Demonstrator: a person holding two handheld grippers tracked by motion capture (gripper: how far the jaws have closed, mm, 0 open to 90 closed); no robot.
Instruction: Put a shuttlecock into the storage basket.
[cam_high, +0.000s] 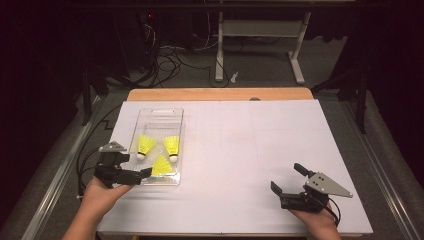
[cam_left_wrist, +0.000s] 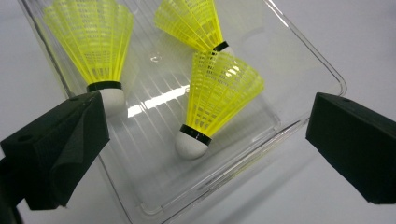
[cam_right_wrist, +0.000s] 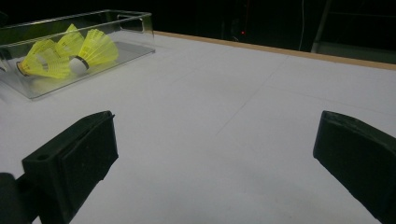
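The left gripper (cam_left_wrist: 205, 154) hangs spread wide over the nearest shuttlecock (cam_left_wrist: 215, 100) in the clear tray (cam_left_wrist: 322, 70), a light, easily crushed thing best pinched at its cork, while the right gripper (cam_right_wrist: 210, 163) gapes idle.

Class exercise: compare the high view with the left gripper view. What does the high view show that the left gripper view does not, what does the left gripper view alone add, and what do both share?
High view alone: both hands, the right claw open above the white table, the wooden far edge and the floor beyond.

Left gripper view alone: close detail, namely the shuttlecocks' ribbed yellow skirts, black bands and white cork tips, and the left claw open around the tray's corner.

Shared: the clear tray holding three yellow shuttlecocks.
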